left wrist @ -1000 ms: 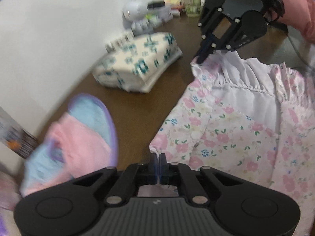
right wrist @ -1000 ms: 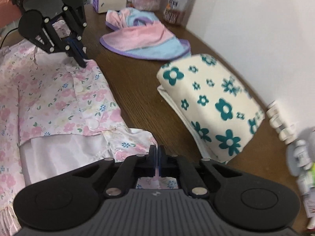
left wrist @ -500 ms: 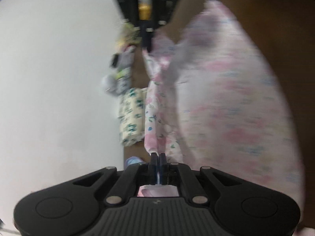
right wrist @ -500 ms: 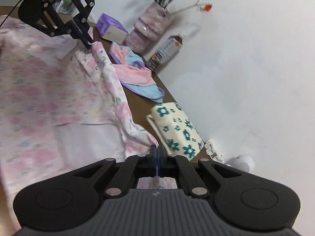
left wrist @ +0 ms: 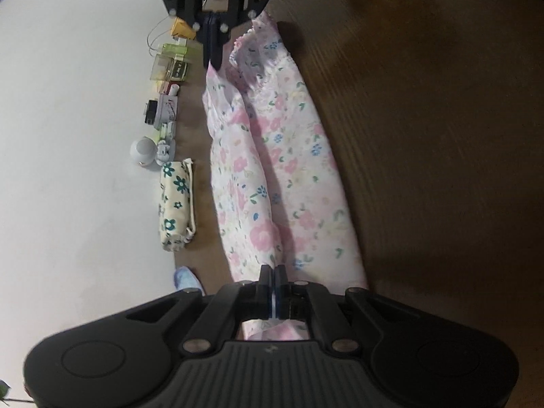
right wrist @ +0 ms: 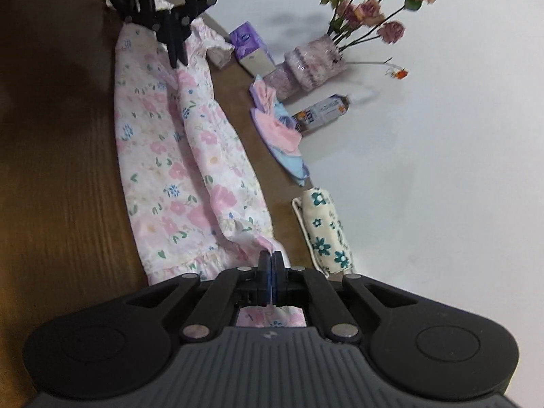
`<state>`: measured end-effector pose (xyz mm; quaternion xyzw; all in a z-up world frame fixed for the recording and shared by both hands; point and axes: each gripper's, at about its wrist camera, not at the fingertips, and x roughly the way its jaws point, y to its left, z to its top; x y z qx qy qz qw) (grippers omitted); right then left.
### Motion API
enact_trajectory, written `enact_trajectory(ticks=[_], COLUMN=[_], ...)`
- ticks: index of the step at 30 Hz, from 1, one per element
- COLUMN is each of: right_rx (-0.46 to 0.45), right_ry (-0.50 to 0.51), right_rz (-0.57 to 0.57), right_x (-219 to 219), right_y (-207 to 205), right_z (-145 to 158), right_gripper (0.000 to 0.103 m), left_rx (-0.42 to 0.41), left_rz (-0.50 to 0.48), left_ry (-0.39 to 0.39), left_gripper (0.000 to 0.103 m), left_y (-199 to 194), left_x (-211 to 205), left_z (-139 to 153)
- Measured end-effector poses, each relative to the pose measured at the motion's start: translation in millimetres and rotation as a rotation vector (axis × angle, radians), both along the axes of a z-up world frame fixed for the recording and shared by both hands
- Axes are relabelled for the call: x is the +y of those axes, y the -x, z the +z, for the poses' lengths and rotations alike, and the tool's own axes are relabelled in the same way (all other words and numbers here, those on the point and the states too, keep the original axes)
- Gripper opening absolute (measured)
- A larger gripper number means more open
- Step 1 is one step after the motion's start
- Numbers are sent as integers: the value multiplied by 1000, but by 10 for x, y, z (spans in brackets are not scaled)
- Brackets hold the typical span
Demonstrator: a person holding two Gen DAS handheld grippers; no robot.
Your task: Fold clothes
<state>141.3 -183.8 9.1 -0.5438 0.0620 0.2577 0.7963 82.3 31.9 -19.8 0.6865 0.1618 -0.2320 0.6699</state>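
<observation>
Floral garment lies as a long folded band on the brown tabletop, running parallel to the wall-side edge, with a strip of bare wood between it and the clutter there.

Left gripper is clenched on one end of the band; cloth shows pinched between its jaws. Right gripper is clenched on the opposite end, near the ruffled hem. Each shows at the far end of the other's view: right gripper, left gripper.

Judged step: laying the lengthwise fold flat before letting go.

Notes for you:
- Keep both ends taut along the band. A raised crease runs down the middle of the fabric; a light pull apart should flatten it.
- Lower both ends together, so neither end drags the fold askew.
- Line up the lifted edge over the edge beneath before releasing. The right end looks bunched and twisted at the pinch; untwist it first.
- Stay off the wall-side edge. The folded teal-flowered cloth, pink and blue cloth, carton and vase of dried flowers sit near the band and could snag a swinging corner.
- Release only once the cloth rests on the wood.
</observation>
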Motion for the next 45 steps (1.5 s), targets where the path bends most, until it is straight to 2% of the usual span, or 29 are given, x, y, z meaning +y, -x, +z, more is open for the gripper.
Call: enact_trajectory(ticks=[6,9,11,14,16,17,18,20,24,27,30,32,35,36,41,45], right_rx=[9,43,92,196,290,340,390,474,628,705,714,714,698,683,674,616], right_ry=[55,52,5,-124,-267,-349,-432,-603,-877,-977,-979,-964,-934,-922,-879,-838], right_rz=[-20,-54,-93,-164,-226,-248,-269,-296,-350,-420,-473,-498,-521,-531,-554,-539], right_x=[-4,-6,-9,-82,-190,-257,-324,-392,-348,-187,14,132,285,320,413,471], right_y=[157,150,124,92,48,32,15,-25,-156,-309,-395,-430,-448,-438,-441,-378], right_z=[-142,-208,-186,-55,101,179,256,354,425,367,283,228,156,137,42,0], right_gripper=[0,0,0,6,14,23,32,38,38,38,38,38,35,32,32,31], left_rx=[42,55,74,105,120,131,148,192,242,230,238,239,221,220,183,184], left_rz=[39,82,129,206,265,296,330,413,614,766,888,929,949,962,961,964], left_ry=[39,97,173,331,457,536,624,797,1125,1326,1478,1520,1499,1489,1447,1449], left_gripper=[1,7,17,33,43,48,48,48,48,47,44,42,32,31,30,30], left_y=[-22,-60,-75,-35,-38,-50,-80,-162,-355,-441,-530,-552,-599,-610,-592,-602], left_x=[-62,-82,-50,60,143,173,185,199,182,182,218,216,171,161,108,116], left_z=[-107,-72,36,260,405,477,540,631,699,660,564,504,422,390,285,269])
